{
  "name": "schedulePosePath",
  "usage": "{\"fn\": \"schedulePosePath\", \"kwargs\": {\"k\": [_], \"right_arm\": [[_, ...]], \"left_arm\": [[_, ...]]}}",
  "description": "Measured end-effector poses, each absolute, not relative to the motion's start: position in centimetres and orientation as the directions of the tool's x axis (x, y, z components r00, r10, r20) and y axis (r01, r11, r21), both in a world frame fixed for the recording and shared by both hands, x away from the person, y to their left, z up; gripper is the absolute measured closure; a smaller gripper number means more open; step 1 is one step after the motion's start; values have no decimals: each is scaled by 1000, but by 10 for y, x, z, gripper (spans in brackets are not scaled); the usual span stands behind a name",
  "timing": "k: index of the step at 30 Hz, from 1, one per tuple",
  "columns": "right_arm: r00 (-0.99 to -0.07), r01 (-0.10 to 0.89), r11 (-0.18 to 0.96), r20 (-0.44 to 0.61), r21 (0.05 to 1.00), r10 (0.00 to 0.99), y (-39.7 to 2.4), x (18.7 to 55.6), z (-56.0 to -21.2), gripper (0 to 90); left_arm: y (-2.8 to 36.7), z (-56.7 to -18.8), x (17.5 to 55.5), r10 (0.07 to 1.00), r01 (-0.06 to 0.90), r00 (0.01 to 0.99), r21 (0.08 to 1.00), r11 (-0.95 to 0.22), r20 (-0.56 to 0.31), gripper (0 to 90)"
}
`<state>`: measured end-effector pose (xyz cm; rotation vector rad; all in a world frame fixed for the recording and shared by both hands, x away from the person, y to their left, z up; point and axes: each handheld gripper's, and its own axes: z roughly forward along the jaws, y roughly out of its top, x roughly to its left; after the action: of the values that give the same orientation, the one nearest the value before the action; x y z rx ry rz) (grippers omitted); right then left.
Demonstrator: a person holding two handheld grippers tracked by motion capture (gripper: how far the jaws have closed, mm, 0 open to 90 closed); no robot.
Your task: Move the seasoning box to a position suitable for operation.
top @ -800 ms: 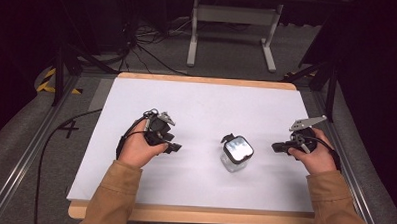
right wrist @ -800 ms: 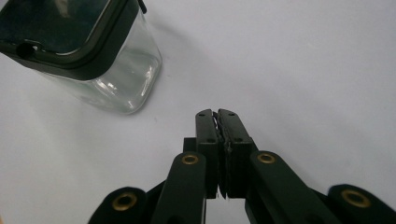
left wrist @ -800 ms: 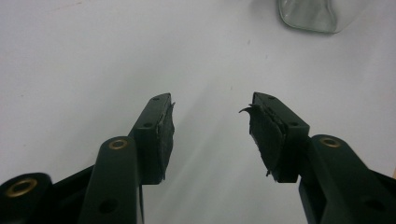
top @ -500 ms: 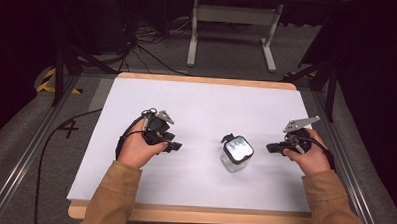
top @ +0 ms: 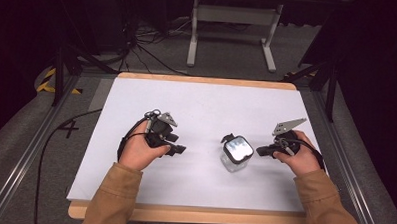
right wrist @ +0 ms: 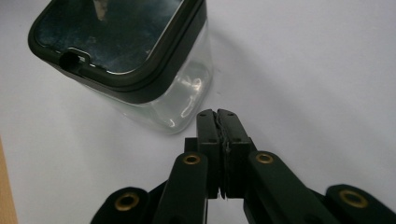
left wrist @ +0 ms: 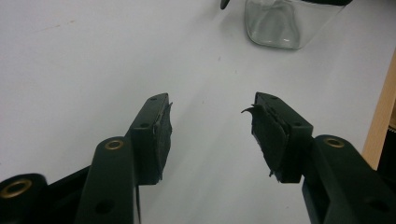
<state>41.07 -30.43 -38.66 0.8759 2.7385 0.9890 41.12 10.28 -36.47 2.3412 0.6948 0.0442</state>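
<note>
A: One clear square jar [top: 236, 154] with a black lid sits on the white tabletop [top: 201, 107], just beside the clenched, empty right hand-held gripper [top: 263, 151].

B: Rigid, slick walls, looks empty and probably light; take opposite sides below the lid. Left hand-held gripper [top: 179, 149] is released, well apart.

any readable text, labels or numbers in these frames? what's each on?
"4": dark mark on the grey floor left of the white-topped table, at.
Clear square glass jar with a black-rimmed lid: no label or print visible in any view.
Nothing else readable.
</note>
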Motion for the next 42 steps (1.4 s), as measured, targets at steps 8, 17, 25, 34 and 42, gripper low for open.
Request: {"fn": "schedulePosePath", "kwargs": {"k": [8,17,25,34,42], "right_arm": [[-845,486,637,135,598,517,-294,413,-401,876],[-855,474,667,118,575,505,-287,413,-407,891],[-854,486,676,135,555,502,-283,409,-409,899],[-869,465,705,125,535,478,-273,402,-409,899],[-877,454,721,121,523,465,-267,398,-410,899]], "left_arm": [[98,-366,411,481,458,864,624,-633,-146,457],[99,-366,412,479,458,865,621,-635,-148,448],[96,-367,414,474,453,868,625,-636,-146,447],[95,-366,417,473,454,867,633,-627,-153,448],[93,-365,418,468,452,870,633,-629,-155,449]]}}
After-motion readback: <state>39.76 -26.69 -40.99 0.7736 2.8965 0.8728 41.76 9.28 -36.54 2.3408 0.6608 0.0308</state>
